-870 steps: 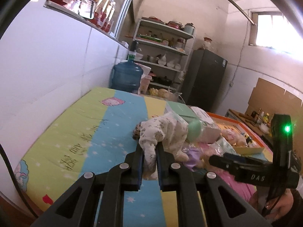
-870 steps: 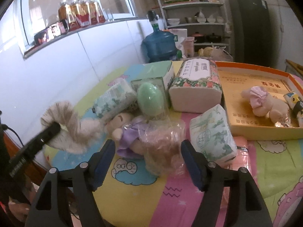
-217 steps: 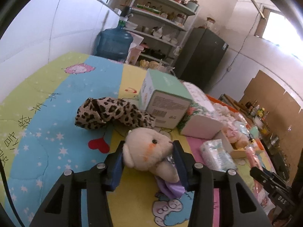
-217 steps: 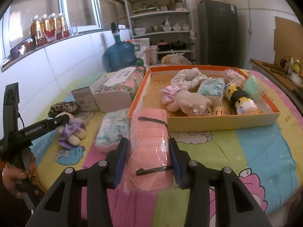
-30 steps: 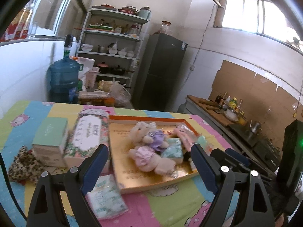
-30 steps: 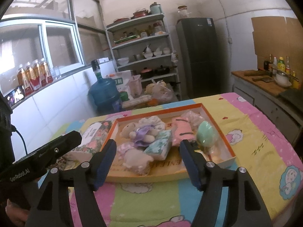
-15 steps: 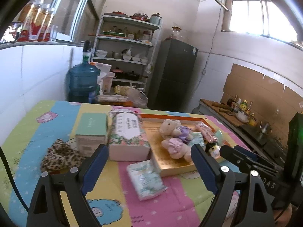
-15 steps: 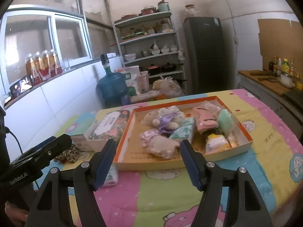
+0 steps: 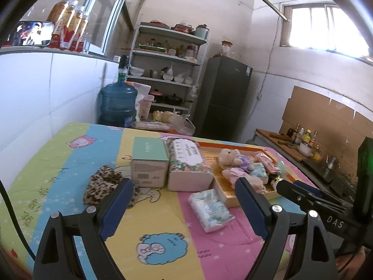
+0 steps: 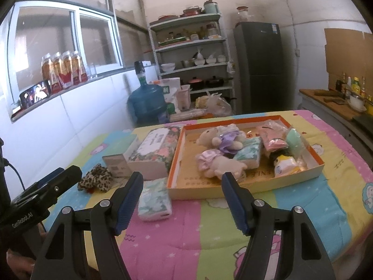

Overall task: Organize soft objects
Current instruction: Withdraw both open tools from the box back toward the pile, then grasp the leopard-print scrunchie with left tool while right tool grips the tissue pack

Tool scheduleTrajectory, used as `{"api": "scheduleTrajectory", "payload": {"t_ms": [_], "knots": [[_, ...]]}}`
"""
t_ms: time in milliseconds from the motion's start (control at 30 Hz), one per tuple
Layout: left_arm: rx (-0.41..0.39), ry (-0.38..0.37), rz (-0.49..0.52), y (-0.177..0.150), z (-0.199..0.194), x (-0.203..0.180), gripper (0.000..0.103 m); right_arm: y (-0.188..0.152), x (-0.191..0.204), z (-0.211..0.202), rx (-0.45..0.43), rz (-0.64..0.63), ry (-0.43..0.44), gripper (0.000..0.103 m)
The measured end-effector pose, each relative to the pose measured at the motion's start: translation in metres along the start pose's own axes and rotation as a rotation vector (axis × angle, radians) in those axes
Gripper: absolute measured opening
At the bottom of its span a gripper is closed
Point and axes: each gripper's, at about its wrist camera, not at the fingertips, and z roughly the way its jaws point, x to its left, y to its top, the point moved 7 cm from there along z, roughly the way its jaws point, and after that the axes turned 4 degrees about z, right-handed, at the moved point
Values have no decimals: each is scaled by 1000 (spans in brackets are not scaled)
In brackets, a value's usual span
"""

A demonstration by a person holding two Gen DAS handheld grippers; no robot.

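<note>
The table cover (image 9: 163,221) is quilted cloth, matt, printed in pastel stripes with cartoon figures. The tray (image 10: 300,176) looks like cardboard, with a matt cream outer wall and an orange rim. Inside it, the teddy bear (image 10: 209,137) is short plush with a satiny purple dress; the pink pack (image 10: 271,137) sits in glossy, crinkled clear film. The tissue pack (image 9: 211,206) on the cover is wrapped in soft printed plastic with a slight sheen. The leopard scrunchie (image 9: 102,184) is fuzzy cloth. The green box (image 9: 149,163) is smooth matt paperboard. Both grippers, left gripper (image 9: 184,207) and right gripper (image 10: 181,200), are matt black plastic with ribbed blue pads and bright metal screws.
</note>
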Motion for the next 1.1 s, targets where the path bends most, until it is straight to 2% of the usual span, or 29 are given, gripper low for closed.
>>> {"api": "scheduleTrajectory", "payload": {"t_ms": [400, 767, 833, 1100], "knots": [[-21, 65, -18, -10, -13, 41, 89, -25, 18, 16, 53, -34, -13, 71], [8, 101, -80, -23, -8, 79, 89, -46, 41, 58, 152, -67, 22, 71], [14, 106, -88, -25, -6, 85, 89, -49, 44, 69, 173, -66, 23, 76], [32, 114, -121, -28, 2, 107, 89, -57, 48, 100, 235, -95, -32, 76]]}}
